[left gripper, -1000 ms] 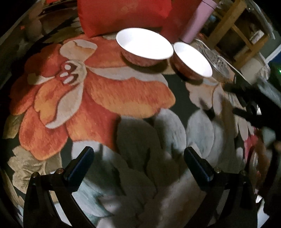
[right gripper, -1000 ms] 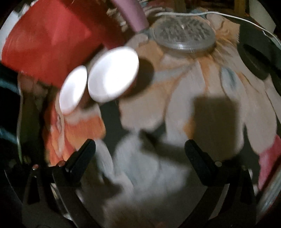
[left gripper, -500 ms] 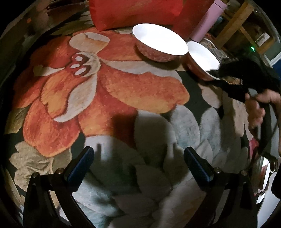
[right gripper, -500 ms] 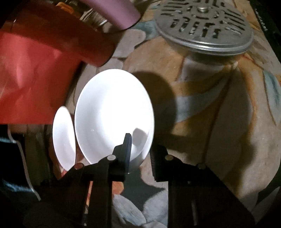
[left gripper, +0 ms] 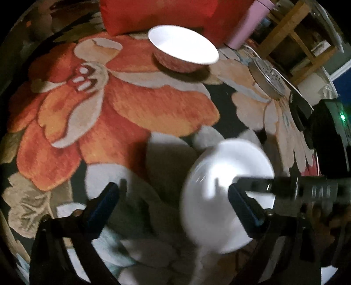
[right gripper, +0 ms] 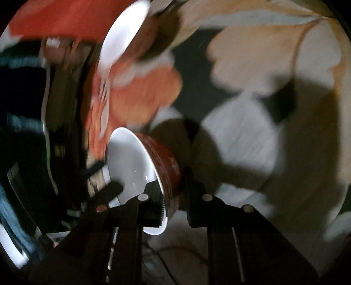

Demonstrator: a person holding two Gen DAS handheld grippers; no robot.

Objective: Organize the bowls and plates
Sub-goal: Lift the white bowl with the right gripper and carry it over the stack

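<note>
Two bowls, white inside and red-brown outside, are in view on a flowered carpet. One bowl rests at the far edge of the carpet near a red cushion. My right gripper is shut on the rim of the other bowl, holding it tilted and blurred above the carpet. My left gripper points down at the carpet with its jaws wide and closing. The held bowl shows behind its right finger, and neither pad presses on it.
A red cushion and a pink bottle stand behind the far bowl. To the right lie a round slotted metal lid, a wooden shelf and a black device with a green light.
My right gripper shut on the rim of the nearer bowl, lifted it and carried it across to the left gripper. The left jaws have narrowed slightly.
</note>
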